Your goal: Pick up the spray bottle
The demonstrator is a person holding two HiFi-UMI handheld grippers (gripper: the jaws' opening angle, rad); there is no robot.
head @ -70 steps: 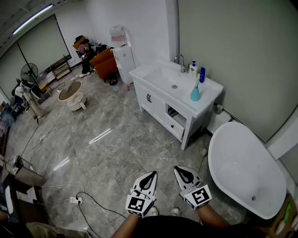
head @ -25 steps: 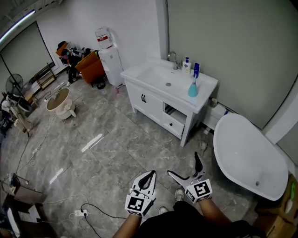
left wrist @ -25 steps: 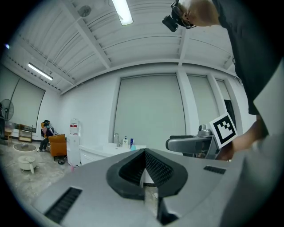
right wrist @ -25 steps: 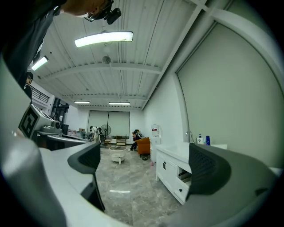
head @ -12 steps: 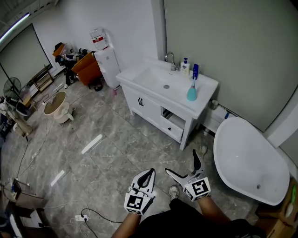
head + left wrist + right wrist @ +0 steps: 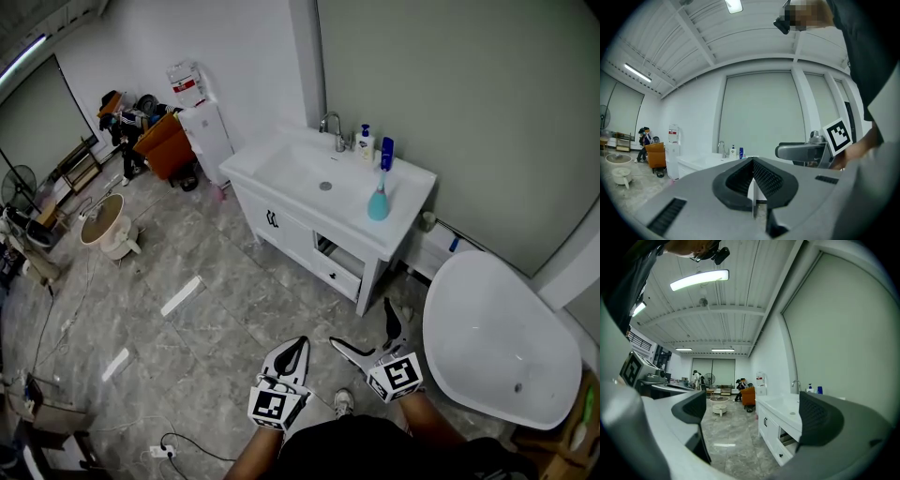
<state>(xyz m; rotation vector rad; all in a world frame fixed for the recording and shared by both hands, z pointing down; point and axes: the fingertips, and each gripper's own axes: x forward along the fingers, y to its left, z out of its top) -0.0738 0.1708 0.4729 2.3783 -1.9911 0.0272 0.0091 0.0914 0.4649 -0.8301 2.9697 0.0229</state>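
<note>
The teal spray bottle (image 6: 379,202) stands upright on the right end of the white sink vanity (image 6: 281,169), several steps ahead of me. Behind it are a dark blue bottle (image 6: 386,153) and a white pump bottle (image 6: 366,145) beside the faucet (image 6: 330,126). My left gripper (image 6: 295,352) is low in the head view, shut and empty. To its right my right gripper (image 6: 366,330) is open with nothing between its jaws. In the right gripper view the right gripper (image 6: 754,411) frames the vanity (image 6: 780,406). The left gripper (image 6: 753,161) points at the vanity (image 6: 701,161).
A white bathtub (image 6: 497,342) lies on the floor right of the vanity. A water dispenser (image 6: 199,117) and an orange chair (image 6: 165,141) stand at the back left. A power strip with its cable (image 6: 157,450) lies on the marble floor at the lower left.
The right gripper has gone from shut to open. The vanity and bathtub have drawn closer and shifted in the head view as I walked forward. The left gripper stays shut.
</note>
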